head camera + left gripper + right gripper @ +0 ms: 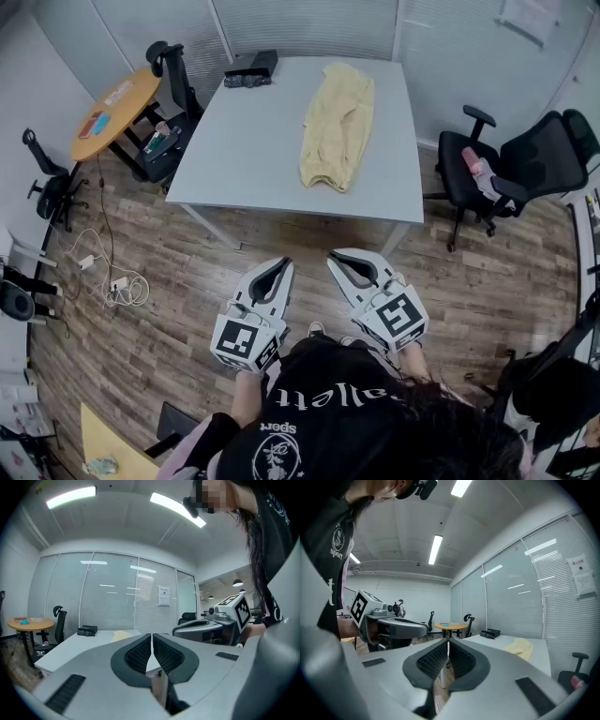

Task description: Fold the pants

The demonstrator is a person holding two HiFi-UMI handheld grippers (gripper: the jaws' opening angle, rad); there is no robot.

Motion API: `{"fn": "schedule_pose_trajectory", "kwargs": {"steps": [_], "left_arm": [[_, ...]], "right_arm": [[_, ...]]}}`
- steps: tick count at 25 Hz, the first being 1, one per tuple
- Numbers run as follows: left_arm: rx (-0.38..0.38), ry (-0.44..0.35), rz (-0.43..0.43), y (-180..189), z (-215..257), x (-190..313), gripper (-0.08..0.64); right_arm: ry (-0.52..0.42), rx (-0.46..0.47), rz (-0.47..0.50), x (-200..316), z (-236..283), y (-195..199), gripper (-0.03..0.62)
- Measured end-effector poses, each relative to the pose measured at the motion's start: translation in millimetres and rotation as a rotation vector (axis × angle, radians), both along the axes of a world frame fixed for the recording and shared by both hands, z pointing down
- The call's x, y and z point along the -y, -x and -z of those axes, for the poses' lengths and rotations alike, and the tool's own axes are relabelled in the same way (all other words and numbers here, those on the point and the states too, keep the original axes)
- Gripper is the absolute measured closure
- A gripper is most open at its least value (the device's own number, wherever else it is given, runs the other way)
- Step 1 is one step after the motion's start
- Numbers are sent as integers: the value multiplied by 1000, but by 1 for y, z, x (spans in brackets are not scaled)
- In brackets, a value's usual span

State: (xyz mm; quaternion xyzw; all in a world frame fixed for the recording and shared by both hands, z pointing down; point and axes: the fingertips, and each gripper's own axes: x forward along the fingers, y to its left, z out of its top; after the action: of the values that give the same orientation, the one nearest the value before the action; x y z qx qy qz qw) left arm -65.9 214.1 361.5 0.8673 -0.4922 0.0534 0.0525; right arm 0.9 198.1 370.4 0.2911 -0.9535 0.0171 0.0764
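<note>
On the white table (234, 150), right of its middle: 1 pair of pale yellow pants (336, 127), lying lengthwise and rumpled. No crosswise fold shows. The shape is narrow, so the legs may lie one on the other, but that cannot be told for sure.

Task status, judged: folding is barely begun, if at all. Nothing holds the cloth. The approach, the grasp and every fold still remain.

Grippers, 2:
- 1 left gripper (283, 263), over the wood floor (187, 253) in front of the table, jaws pressed together, nothing between them.
- 1 right gripper (334, 256), just beside the left, jaws likewise together and empty. Both are well apart from the pants.

Other items counted:
- 1 black box (251, 70) at the table's far edge, apart from the pants.
- 1 round wooden table (117, 105) at the left, with small items on it too small to name.
- Black office chairs (487, 169): at least 3 show.
- 1 pink bottle (476, 166) on the seat of the right-hand chair.
- 1 loose white cable (117, 281) on the floor at the left.
</note>
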Motion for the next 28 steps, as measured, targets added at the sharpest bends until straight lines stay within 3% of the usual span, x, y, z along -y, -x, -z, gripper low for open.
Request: {"fn": "schedule_pose_trajectory", "kwargs": {"steps": [16, 28], "left_arm": [[17, -9, -75, 27, -6, 35, 528], [7, 35, -134, 39, -26, 48, 528]], "right_arm": [[9, 6, -76, 32, -6, 28, 565], [56, -18, -155, 37, -26, 33, 563]]}}
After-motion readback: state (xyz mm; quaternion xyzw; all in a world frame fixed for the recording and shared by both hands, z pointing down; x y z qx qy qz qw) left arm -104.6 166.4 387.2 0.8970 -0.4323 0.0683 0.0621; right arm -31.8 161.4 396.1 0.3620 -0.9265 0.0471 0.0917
